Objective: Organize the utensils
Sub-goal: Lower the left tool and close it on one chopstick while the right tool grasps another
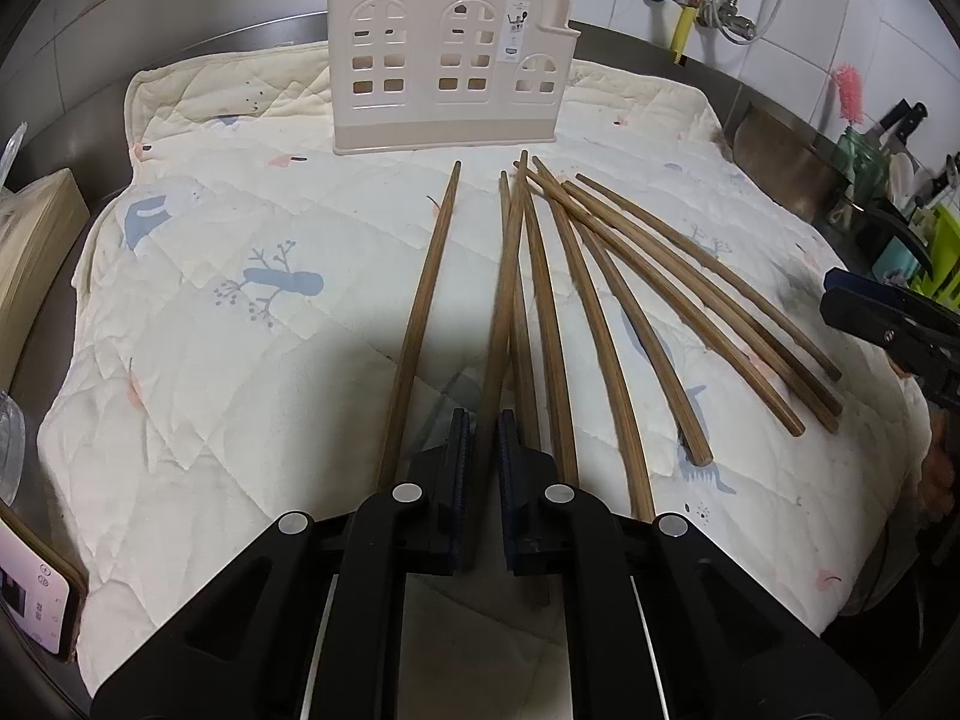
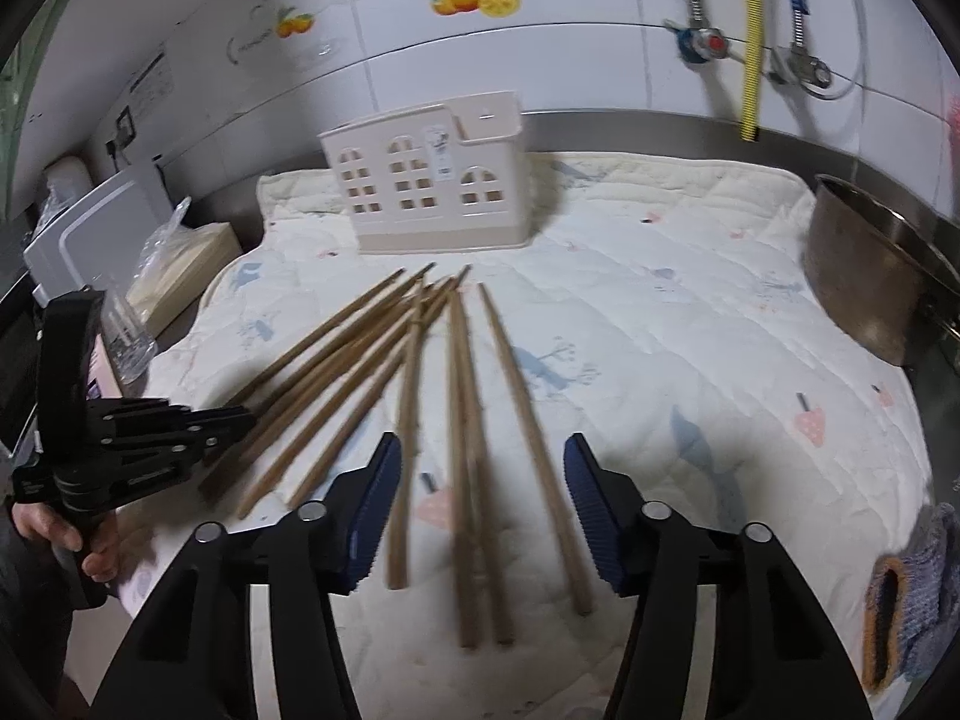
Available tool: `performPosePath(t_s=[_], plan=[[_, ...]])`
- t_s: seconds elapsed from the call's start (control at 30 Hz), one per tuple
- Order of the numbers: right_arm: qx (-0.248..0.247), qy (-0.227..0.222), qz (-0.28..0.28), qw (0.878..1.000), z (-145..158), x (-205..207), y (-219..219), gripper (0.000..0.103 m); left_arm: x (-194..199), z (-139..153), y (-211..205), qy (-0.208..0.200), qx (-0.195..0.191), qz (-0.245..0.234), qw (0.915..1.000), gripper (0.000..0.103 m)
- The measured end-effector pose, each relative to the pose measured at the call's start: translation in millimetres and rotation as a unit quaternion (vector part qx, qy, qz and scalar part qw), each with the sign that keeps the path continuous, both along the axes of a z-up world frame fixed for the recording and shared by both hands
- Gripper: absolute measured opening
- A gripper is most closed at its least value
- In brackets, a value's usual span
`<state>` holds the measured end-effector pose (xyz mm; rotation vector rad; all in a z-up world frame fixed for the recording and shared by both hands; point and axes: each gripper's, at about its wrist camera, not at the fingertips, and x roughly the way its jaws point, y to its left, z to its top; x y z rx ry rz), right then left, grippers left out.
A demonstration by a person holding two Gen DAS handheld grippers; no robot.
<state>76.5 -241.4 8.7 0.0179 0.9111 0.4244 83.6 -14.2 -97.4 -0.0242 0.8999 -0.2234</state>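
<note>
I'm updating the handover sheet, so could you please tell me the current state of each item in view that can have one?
Left tongs: shut on one chopstick.
Right tongs: open over the loose chopsticks, pads not touching any.
Loose chopsticks: lying flat on the quilted mat, fanned out, several crossing.
Utensil holder: upright at the mat's far end; no chopsticks seen in it.

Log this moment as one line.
left gripper: shut on one chopstick | right gripper: open over chopsticks | utensil holder: upright, nothing visible inside | quilted mat: chopsticks scattered
</note>
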Motion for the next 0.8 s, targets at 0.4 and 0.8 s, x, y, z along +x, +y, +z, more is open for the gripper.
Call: performPosePath(t_s=[0.4,0.8], plan=[[-0.013,0.044,0.044,0.998,-33,-7,41,0.026,0,0,-4,-0.009,0.008,0.002,0.9999,0.008],[-0.017,0.044,0.034,0.998,-36,-8,41,0.007,-1,5,-3,-0.011,0.0,0.0,0.9999,0.006]])
